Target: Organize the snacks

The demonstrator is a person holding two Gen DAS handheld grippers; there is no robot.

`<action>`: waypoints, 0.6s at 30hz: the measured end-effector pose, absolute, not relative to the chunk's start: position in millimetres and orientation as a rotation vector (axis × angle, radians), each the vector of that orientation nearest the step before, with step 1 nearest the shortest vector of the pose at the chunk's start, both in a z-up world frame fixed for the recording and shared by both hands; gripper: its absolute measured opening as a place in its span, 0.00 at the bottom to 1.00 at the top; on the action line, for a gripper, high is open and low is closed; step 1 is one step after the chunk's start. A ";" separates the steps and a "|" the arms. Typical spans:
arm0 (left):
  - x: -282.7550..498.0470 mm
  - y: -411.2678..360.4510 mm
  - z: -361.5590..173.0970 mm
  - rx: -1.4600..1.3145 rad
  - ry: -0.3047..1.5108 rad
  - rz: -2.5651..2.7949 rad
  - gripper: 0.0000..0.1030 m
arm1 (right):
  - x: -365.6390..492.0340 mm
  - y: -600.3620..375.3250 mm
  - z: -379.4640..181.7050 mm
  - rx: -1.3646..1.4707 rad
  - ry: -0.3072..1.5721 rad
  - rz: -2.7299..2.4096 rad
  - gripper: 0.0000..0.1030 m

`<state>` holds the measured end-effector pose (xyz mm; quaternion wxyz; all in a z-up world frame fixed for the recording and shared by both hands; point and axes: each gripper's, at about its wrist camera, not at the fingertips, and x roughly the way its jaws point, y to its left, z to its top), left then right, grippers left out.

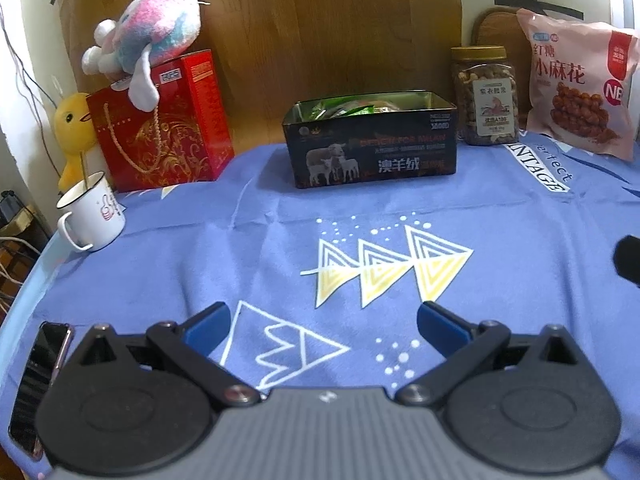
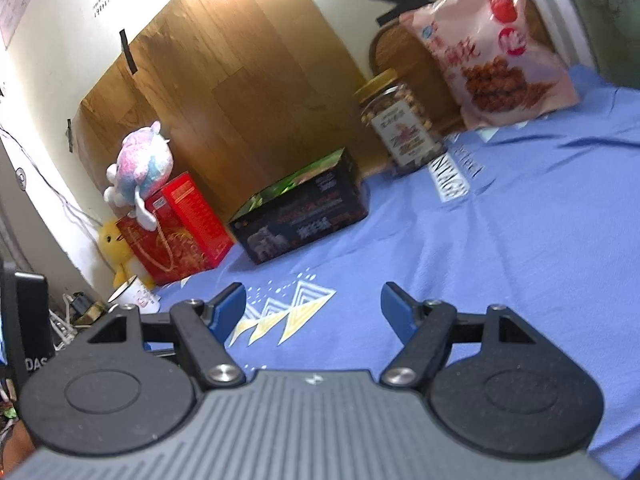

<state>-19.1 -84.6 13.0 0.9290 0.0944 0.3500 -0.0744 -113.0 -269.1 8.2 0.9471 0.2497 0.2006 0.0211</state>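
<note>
Both tools (image 1: 323,326) (image 2: 313,307) gape, tin (image 1: 370,144) well ahead.

You can read "澳羊绒" on the black tin (image 1: 370,144), "小麻花" on the pink snack bag (image 1: 576,84), and "perfect" on the blue cloth (image 1: 554,162).

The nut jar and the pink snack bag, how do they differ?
The nut jar is rigid clear plastic with a gold lid and stands upright; the pink snack bag is soft, opaque and leans back against the wall. The jar shows its nuts directly; the bag only pictures its fried twists. The bag is taller and wider. Both sit at the table's back right, unopened.
</note>
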 end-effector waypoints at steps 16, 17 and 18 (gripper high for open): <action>-26.1 -91.2 15.9 0.191 0.695 -0.166 1.00 | -119.1 -269.3 9.6 0.466 0.463 0.001 0.74; -26.4 -91.4 15.8 0.192 0.697 -0.165 1.00 | -119.2 -269.6 9.3 0.468 0.464 0.000 0.74; -26.5 -91.4 16.0 0.191 0.698 -0.162 1.00 | -119.7 -269.7 9.6 0.469 0.464 0.000 0.74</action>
